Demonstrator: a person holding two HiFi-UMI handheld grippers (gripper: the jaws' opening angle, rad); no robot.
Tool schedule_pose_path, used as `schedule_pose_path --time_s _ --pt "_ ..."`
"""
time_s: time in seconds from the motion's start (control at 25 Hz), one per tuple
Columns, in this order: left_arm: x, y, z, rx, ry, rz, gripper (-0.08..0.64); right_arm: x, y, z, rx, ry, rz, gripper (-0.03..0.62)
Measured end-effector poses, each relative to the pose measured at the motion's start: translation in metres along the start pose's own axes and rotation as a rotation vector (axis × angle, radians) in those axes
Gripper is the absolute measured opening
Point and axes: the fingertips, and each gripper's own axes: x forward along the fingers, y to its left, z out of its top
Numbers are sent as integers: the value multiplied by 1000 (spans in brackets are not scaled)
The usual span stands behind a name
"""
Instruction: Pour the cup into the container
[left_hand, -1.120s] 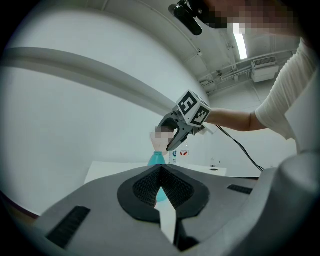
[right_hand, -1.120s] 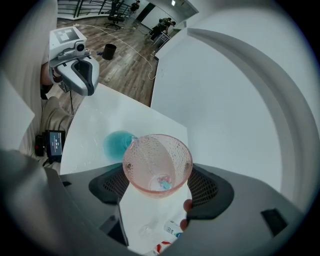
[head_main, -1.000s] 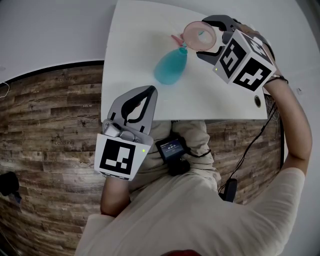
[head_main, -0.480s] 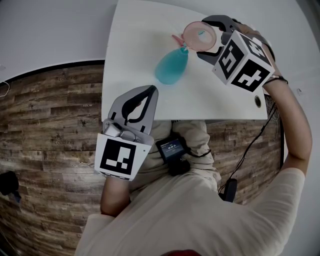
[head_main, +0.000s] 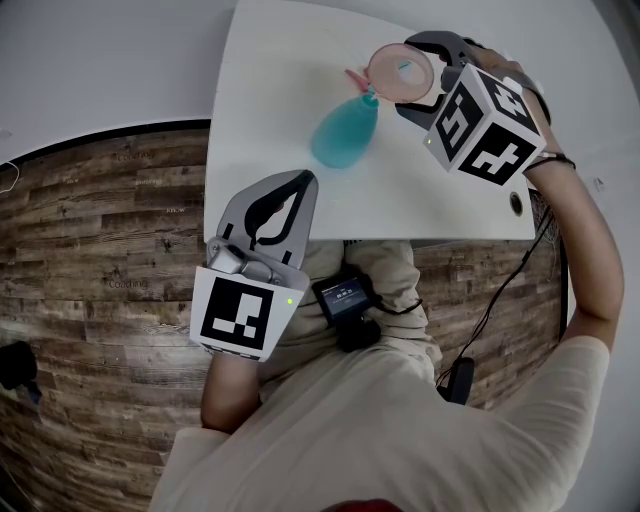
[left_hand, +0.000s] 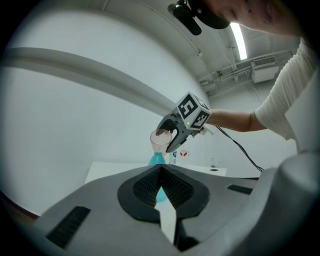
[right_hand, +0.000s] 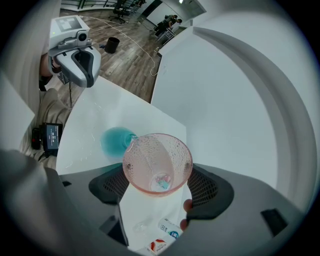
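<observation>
A teal flask-shaped container (head_main: 343, 137) stands on the white table (head_main: 270, 90). My right gripper (head_main: 405, 75) is shut on a clear pink cup (head_main: 400, 71), held tilted above the table with its lip at the container's neck. In the right gripper view the cup (right_hand: 157, 167) sits between the pads (right_hand: 202, 187), a small residue at its bottom, and the container (right_hand: 115, 141) lies just beyond its rim. My left gripper (head_main: 303, 180) is shut on nothing at the table's near edge. The left gripper view looks past its shut tips (left_hand: 160, 169) to the cup (left_hand: 161, 140) and container (left_hand: 156, 159).
A round cable hole (head_main: 515, 203) is in the table's right corner. Small bottles and packets (right_hand: 167, 231) lie on the table under the right gripper. A small screen device (head_main: 343, 295) with cables hangs at the person's waist. Wood floor (head_main: 100, 230) lies left of the table.
The right gripper has turned slightly, its marker cube rotating, and the cup has shifted a little. The left gripper has stayed put.
</observation>
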Motion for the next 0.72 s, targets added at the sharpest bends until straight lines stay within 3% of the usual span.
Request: schedule_pose_path --time_s 0.72 --pt "-2 7 -1 -7 -2 23 11 3 -2 -4 -26 21 -28 371"
